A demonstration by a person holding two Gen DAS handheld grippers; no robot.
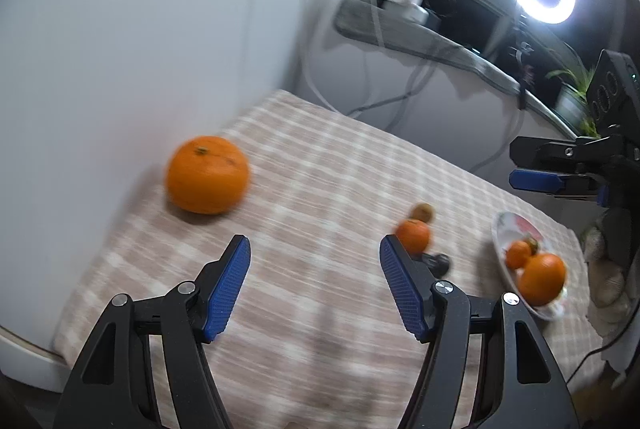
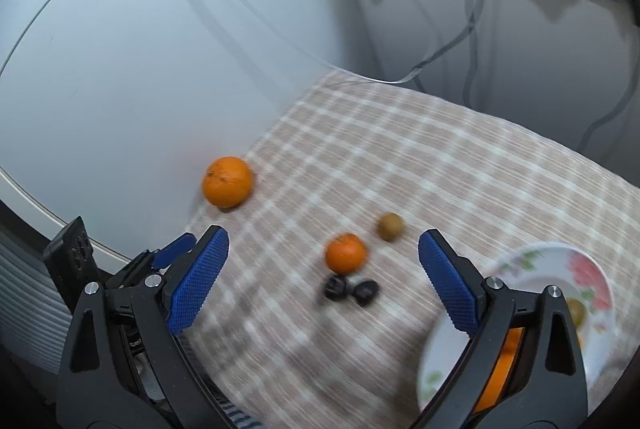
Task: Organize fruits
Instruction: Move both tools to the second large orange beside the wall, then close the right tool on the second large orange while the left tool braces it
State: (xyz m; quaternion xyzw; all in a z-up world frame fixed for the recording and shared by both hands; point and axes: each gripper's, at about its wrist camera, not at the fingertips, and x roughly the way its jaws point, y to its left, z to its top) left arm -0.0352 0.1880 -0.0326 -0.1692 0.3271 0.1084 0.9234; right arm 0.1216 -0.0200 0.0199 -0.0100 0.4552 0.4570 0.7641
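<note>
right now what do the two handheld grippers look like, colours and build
The left gripper and the right gripper look alike: matte black plastic frames with triangular cut-outs, silver round pivot bolts, and two fingers each faced with blue ridged pads. In the left wrist view the right unit shows a black block behind its fingers with round openings and a tiny green light. No sleeves or hands show.

A large orange [image 2: 227, 182] is seen at the far left of the checked cloth. Nearer the middle lie a small orange [image 2: 346, 253], a brownish kiwi [image 2: 391, 227] just beyond it and two dark fruits [image 2: 351, 291]. Two oranges [image 1: 536, 269] are held in the floral plate [image 2: 560, 257] at the right.
</note>
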